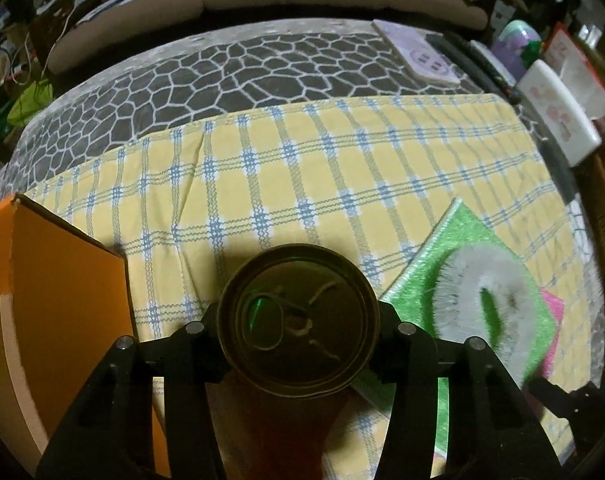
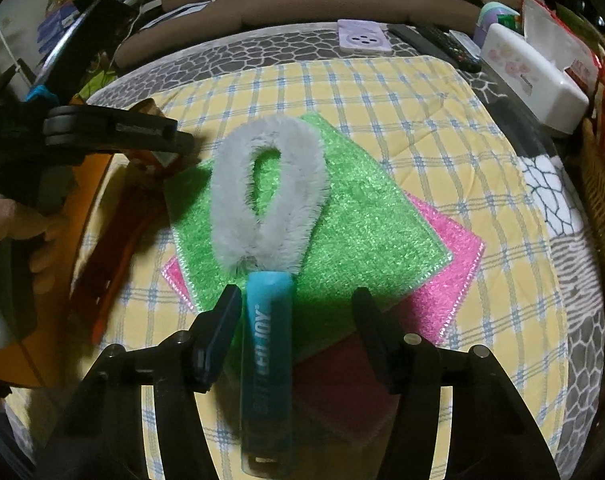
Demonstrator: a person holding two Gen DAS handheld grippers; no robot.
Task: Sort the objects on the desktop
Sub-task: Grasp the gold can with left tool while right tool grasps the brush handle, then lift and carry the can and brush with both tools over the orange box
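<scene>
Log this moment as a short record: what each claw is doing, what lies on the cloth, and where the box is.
left claw: shut on can, seen top-on
right claw: open, straddling brush handle
brush: grey looped head, lying on green cloth
pink cloth: under the green one
orange box: on the left, open
surface: yellow checked cloth

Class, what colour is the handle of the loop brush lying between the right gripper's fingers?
Blue-teal handle, clearest in the right wrist view.
</scene>
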